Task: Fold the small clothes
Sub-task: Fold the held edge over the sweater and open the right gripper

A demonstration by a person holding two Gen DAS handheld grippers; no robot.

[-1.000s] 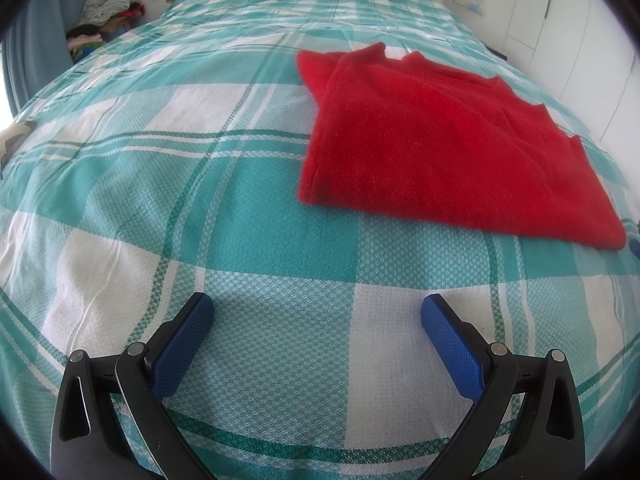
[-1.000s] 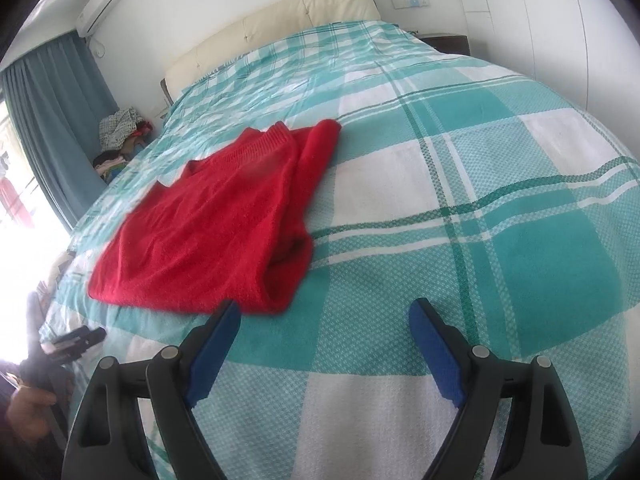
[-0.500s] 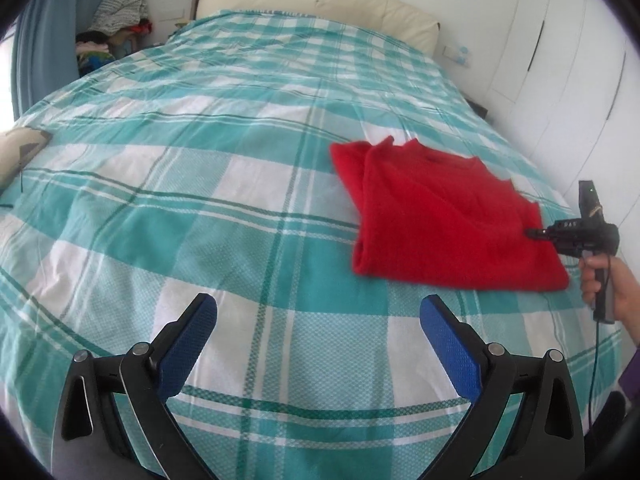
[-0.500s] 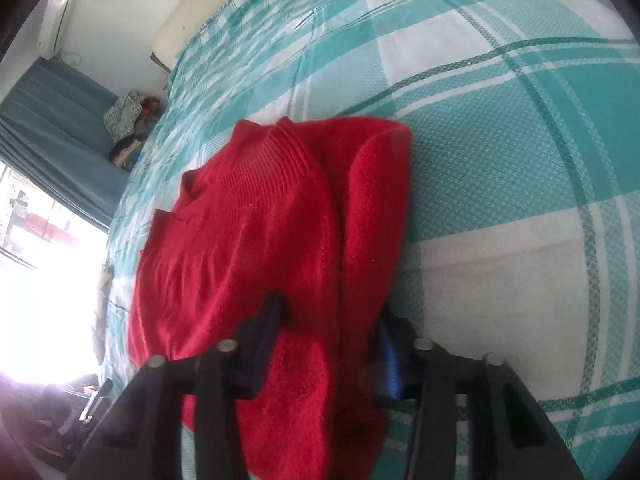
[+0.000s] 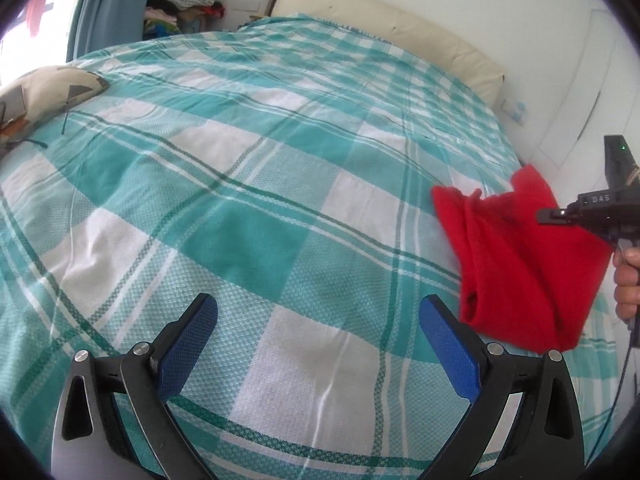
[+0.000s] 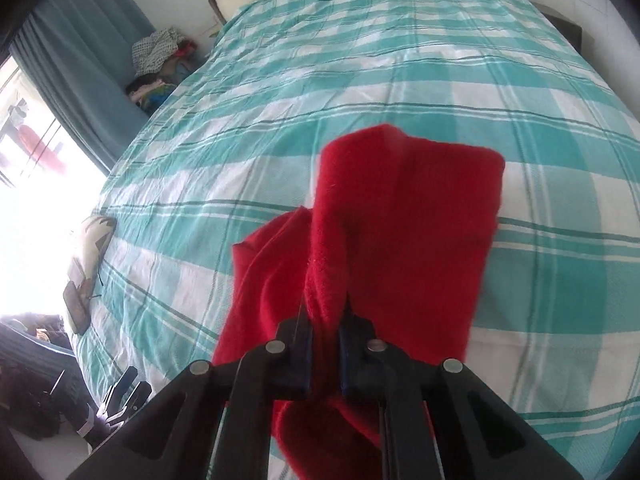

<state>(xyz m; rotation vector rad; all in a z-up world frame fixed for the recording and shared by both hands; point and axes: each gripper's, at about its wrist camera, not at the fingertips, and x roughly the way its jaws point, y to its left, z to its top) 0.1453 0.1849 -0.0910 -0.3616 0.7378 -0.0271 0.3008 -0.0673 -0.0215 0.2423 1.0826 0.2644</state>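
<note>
A folded red knitted sweater (image 6: 404,232) hangs bunched from my right gripper (image 6: 325,356), whose blue pads are shut on a fold of it, lifted off the checked bedspread (image 6: 360,60). In the left wrist view the same sweater (image 5: 516,268) droops at the right edge, below the right gripper's black body (image 5: 592,208) and the hand (image 5: 628,280) that holds it. My left gripper (image 5: 318,344) stands wide open over bare bedspread (image 5: 240,184), well left of the sweater, with nothing between its blue pads.
A patterned cushion (image 5: 36,96) lies at the bed's left edge. A cream headboard (image 5: 400,36) runs along the far end. A pile of clothes (image 5: 188,0) sits by the blue curtain (image 5: 112,4). White cupboards line the right wall.
My right gripper shut on the red sweater and lifted it off the bed, so it now hangs bunched. The left gripper swung left, away from the sweater, and stayed open.
</note>
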